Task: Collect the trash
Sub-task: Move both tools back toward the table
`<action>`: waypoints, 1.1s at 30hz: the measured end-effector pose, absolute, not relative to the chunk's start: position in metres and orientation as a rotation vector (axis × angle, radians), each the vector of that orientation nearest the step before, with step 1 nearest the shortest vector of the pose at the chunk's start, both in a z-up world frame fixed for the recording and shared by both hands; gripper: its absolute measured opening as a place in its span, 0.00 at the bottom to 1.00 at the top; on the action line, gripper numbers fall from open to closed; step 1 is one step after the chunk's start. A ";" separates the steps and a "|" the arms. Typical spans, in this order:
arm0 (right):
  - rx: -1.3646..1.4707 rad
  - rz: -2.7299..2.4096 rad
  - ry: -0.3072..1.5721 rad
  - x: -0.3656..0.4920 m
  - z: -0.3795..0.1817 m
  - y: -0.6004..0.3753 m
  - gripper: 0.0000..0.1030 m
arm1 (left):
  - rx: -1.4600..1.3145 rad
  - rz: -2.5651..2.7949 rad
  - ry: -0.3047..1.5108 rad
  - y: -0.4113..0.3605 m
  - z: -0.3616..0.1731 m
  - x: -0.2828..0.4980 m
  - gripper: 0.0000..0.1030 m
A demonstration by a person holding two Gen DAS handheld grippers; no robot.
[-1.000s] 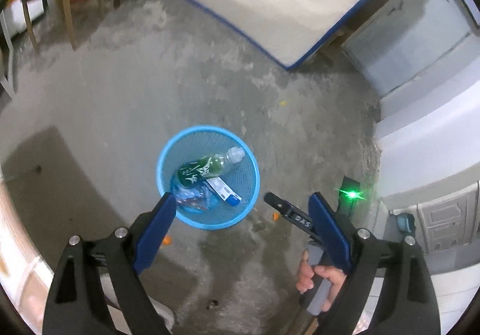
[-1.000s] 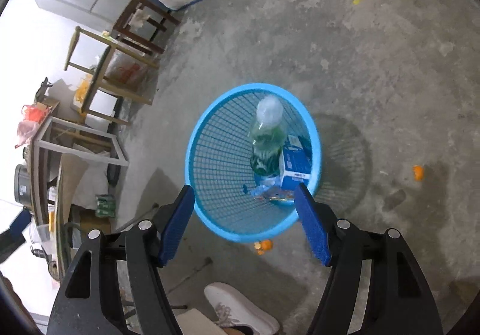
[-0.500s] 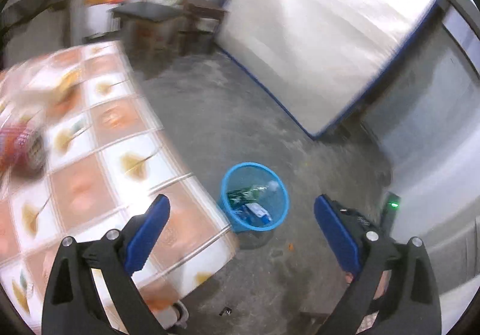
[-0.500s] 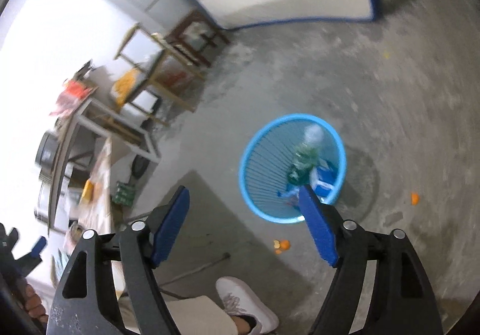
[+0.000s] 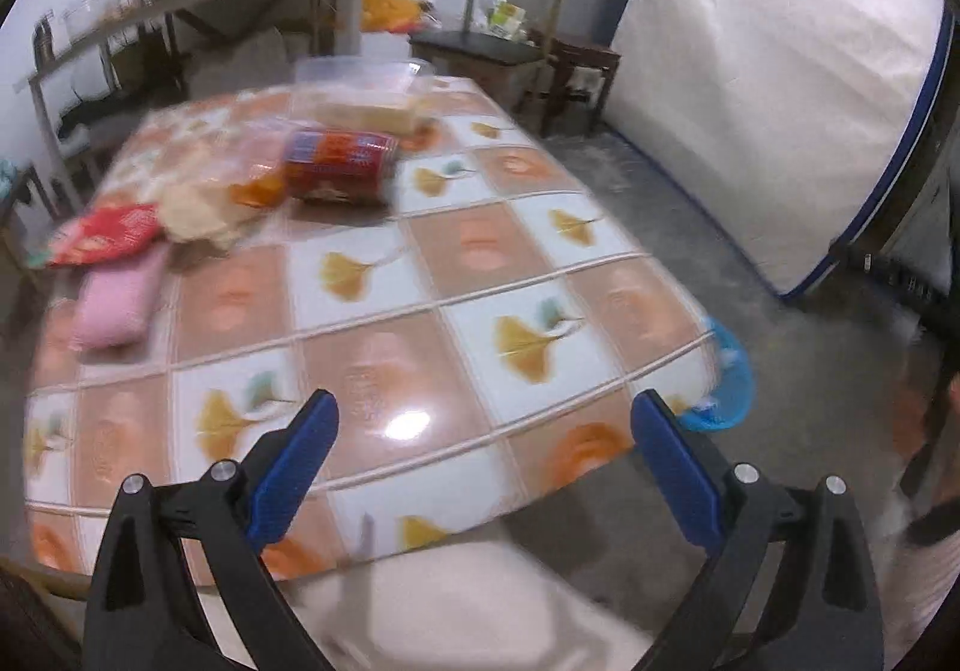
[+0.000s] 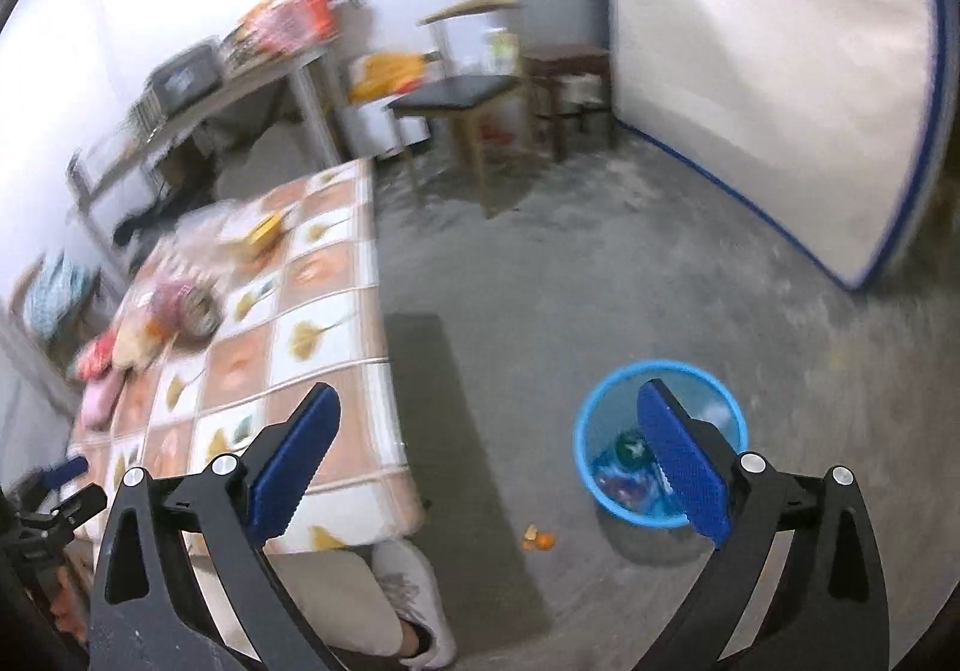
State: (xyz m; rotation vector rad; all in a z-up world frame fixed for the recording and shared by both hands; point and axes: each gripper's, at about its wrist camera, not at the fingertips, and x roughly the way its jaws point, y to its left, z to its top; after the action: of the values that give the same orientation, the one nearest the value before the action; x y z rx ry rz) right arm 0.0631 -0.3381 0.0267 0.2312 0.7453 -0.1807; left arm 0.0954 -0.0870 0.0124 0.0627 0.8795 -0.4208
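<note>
My left gripper [image 5: 483,431] is open and empty above the near edge of a table [image 5: 480,251] with a tiled leaf-pattern cloth. On the table's far left lie a red-and-blue packet [image 5: 339,164], a red wrapper [image 5: 102,233], a pink pack [image 5: 117,296], crumpled pale paper [image 5: 195,206] and a clear plastic box [image 5: 360,77]. My right gripper [image 6: 486,434] is open and empty above the floor. The blue mesh bin [image 6: 600,467] stands on the floor behind its right finger, with a green bottle [image 6: 627,446] and wrappers inside. The bin's rim [image 5: 729,383] peeks past the table's right edge.
A white mattress [image 6: 762,89] leans on the right wall. A wooden chair [image 6: 474,107] and a stool [image 6: 564,65] stand at the back, next to a cluttered metal shelf [image 6: 240,71]. Orange peel [image 6: 537,539] lies on the floor by the bin. A white shoe [image 6: 414,593] is below.
Both grippers have risen and tilted up from looking down into the bin. The left view has swung onto the table; the right view now takes in the room, the bin smaller and lower right.
</note>
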 end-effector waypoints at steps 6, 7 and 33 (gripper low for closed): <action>0.111 -0.043 0.792 0.105 0.023 -0.252 0.92 | 0.035 -0.321 0.800 -0.033 0.014 0.103 0.95; 0.092 -0.034 0.797 0.109 0.023 -0.242 0.92 | 0.013 -0.316 0.798 -0.024 0.015 0.106 0.95; 0.108 0.387 0.826 0.196 0.004 -0.111 0.92 | -0.052 -0.141 0.945 0.115 -0.025 0.252 0.95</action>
State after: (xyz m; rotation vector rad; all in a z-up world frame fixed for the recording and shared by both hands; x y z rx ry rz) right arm 0.1956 -0.1107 0.0041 0.1077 0.8258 0.3873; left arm 0.2523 0.1153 -0.0255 -0.0523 0.9447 -0.1414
